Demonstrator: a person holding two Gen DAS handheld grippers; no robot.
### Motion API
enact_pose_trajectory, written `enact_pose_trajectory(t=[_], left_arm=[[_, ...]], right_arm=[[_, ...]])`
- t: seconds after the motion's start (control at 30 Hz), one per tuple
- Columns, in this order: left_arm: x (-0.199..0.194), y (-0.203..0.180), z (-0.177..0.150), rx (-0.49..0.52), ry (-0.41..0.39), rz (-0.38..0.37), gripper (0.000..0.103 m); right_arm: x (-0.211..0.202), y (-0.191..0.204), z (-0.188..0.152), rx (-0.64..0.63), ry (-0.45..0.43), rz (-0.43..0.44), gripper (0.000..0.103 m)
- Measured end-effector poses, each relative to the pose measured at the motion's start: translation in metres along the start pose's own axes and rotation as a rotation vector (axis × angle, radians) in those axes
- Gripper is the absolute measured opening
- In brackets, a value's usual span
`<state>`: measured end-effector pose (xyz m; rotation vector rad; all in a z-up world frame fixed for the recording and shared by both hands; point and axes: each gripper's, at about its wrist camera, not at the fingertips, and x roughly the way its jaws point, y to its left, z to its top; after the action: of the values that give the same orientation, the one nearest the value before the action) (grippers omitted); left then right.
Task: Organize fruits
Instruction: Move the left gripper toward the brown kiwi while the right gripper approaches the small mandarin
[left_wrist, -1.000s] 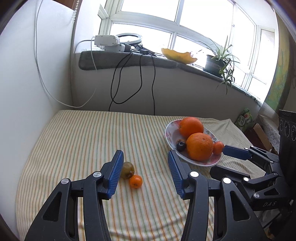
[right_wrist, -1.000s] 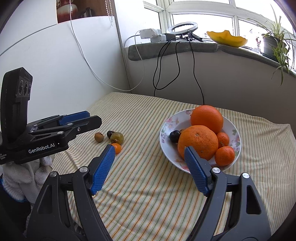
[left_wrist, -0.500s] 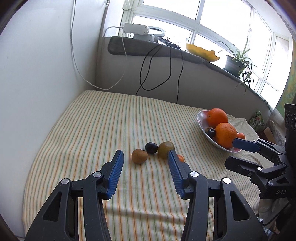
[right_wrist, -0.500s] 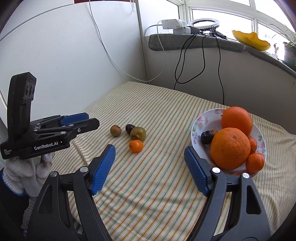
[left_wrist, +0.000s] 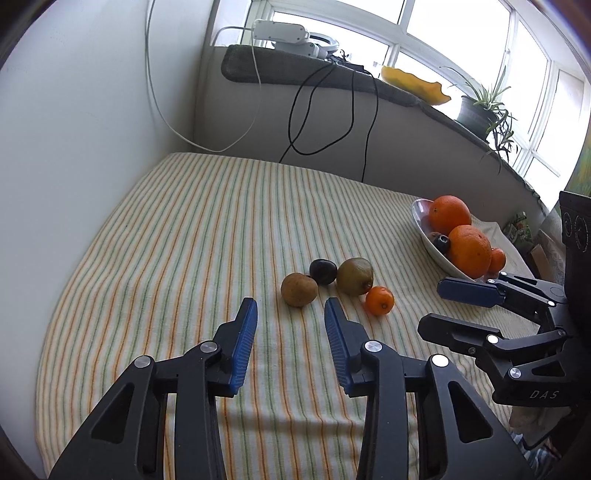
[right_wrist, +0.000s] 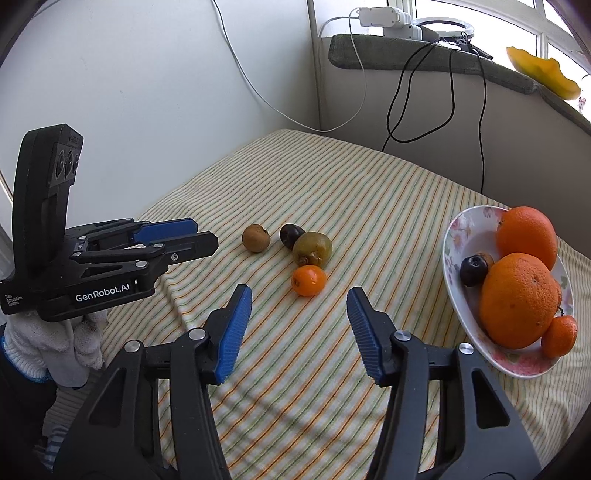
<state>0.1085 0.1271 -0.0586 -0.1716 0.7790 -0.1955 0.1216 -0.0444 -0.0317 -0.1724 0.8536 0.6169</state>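
Note:
Several loose fruits lie on the striped cloth: a brown kiwi (left_wrist: 298, 289) (right_wrist: 255, 238), a dark plum (left_wrist: 322, 271) (right_wrist: 290, 235), a green-brown fruit (left_wrist: 354, 276) (right_wrist: 312, 248) and a small tangerine (left_wrist: 379, 300) (right_wrist: 308, 281). A floral plate (right_wrist: 459, 236) (left_wrist: 436, 252) at the right holds two big oranges (right_wrist: 519, 299), small tangerines and a dark plum. My left gripper (left_wrist: 290, 314) is open and empty, just short of the kiwi. My right gripper (right_wrist: 298, 301) is open and empty, just short of the tangerine.
The table stands in a corner, with white walls at the left and back. Black and white cables (left_wrist: 325, 110) hang from the windowsill above the far edge. The sill carries a power strip, a yellow dish (left_wrist: 413, 83) and a potted plant (left_wrist: 476, 110).
Both grippers have swung left from the plate toward the loose fruits. The fruit group is now centred ahead of both grippers and closer. Both stay open.

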Motion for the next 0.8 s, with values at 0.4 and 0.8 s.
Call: enact_pose_trajectory(t=[0.4, 0.8], left_arm=[[0.026, -0.003, 0.009, 0.02, 0.045, -0.011, 0.033], [0.043, -0.003, 0.014, 0.027, 0.082, 0.005, 0.032]], right_arm=[[0.029, -0.009, 0.003, 0.035, 0.045, 0.009, 0.05], [0.043, -0.013, 0.006, 0.039, 0.073, 0.023, 0.039]])
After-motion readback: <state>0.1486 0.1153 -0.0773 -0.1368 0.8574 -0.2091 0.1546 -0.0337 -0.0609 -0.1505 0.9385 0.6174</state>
